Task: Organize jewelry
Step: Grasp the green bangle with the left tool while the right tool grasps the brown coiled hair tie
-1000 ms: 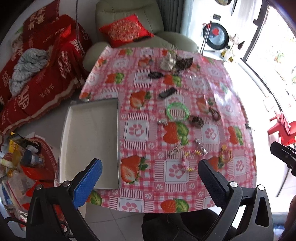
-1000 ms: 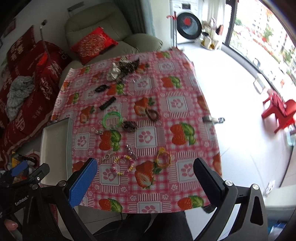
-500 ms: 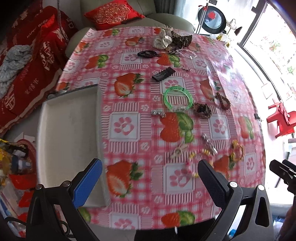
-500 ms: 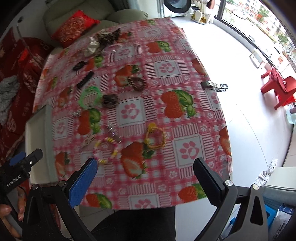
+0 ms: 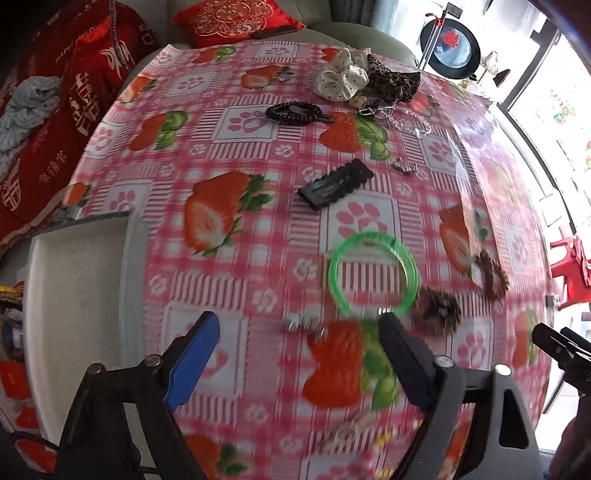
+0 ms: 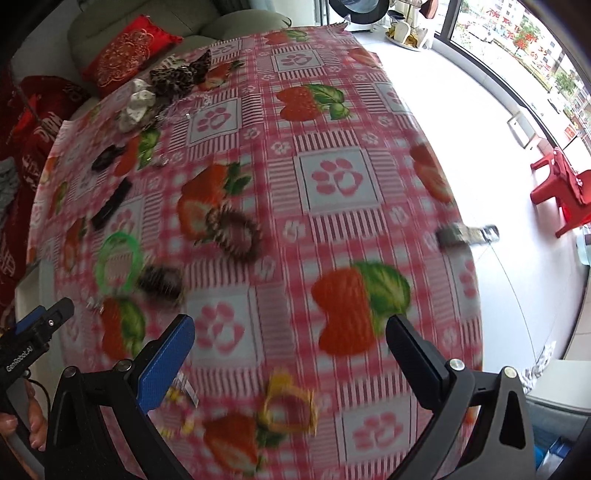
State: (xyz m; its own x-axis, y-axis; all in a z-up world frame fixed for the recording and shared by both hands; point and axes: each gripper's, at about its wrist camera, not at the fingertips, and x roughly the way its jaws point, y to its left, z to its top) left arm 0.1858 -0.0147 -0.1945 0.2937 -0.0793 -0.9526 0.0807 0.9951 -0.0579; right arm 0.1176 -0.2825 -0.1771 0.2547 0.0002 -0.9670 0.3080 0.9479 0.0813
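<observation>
A red embroidered cushion lies on the green armchair; red plastic chairs stand on the floor.

Green bangle flat among scattered jewelry.

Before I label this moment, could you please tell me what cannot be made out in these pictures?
- Left wrist view: the small silver pieces between the open left claw fingers are motion-blurred; what they are is unclear.
- Left wrist view: the beaded item near the bottom is smeared, partly behind the claw.
- Right wrist view: the yellow bracelet is blurred.
- Right wrist view: the tray is largely cut off at the left.
</observation>
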